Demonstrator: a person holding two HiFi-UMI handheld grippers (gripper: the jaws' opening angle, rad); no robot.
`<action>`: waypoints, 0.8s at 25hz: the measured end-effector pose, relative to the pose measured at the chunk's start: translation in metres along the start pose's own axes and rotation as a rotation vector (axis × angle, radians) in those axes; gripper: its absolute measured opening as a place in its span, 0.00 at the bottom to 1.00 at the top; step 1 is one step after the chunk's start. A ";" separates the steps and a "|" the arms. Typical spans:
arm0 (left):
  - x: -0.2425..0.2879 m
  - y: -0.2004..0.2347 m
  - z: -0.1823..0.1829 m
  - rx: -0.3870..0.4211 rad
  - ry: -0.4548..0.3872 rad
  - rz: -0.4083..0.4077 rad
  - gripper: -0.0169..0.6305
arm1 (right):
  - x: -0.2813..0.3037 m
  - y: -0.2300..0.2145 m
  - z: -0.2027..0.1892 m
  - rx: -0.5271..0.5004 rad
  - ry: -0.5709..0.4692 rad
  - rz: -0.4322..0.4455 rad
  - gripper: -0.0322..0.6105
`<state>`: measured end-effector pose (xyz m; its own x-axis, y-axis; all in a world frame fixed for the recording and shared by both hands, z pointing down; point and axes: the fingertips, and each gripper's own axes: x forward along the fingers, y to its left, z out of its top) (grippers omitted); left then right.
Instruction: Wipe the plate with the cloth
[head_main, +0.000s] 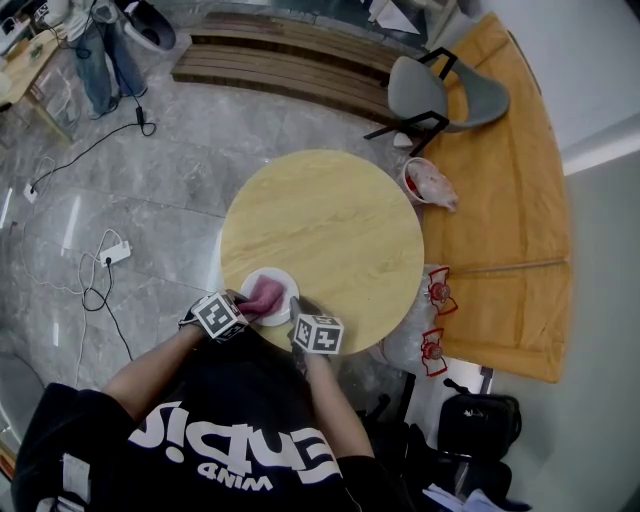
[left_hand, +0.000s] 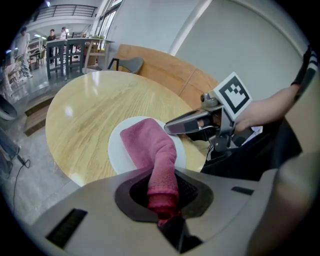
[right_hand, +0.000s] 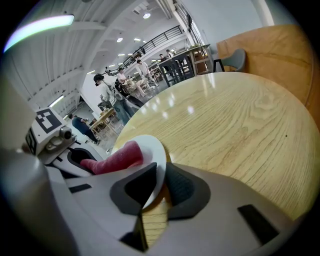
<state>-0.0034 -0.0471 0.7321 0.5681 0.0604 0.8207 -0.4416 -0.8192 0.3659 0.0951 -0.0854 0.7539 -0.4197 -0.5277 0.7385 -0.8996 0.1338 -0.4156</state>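
I logged the desk (head_main: 340, 230) as pale wood, visible grain, glossy lacquer showing bright glare spots. The plate (left_hand: 117, 150) was white, smooth, shiny; ceramic or plastic, I couldn't tell. The cloth (left_hand: 150, 145) was pink, woven with a fine ribbed texture, matt. The left claw (left_hand: 162, 194) and right claw (right_hand: 157, 189) had smooth matt grey plastic shells; their pads (right_hand: 182, 187) were dark, finely cross-hatched, rubbery-looking. The floor (head_main: 170, 190) was grey polished stone, reflective.

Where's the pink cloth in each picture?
Head view: the pink cloth lies low and left of centre, on the white plate at the near edge of the round table.
Left gripper view: centre, draped from the plate into the left tool.
Right gripper view: lower left, on the plate.
Shared landmark: the white plate, in all three views.
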 end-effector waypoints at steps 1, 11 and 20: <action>-0.002 0.001 -0.001 0.001 0.002 0.002 0.10 | 0.000 0.000 0.000 -0.001 0.001 0.000 0.16; -0.016 0.006 -0.001 -0.043 -0.003 -0.001 0.10 | 0.000 0.001 0.000 -0.008 0.005 0.006 0.16; -0.022 0.026 -0.003 -0.099 -0.052 0.049 0.10 | 0.000 0.002 0.000 -0.035 0.008 0.010 0.16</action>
<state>-0.0296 -0.0678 0.7255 0.5781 -0.0102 0.8159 -0.5350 -0.7597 0.3696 0.0936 -0.0850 0.7534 -0.4293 -0.5198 0.7386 -0.8991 0.1683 -0.4041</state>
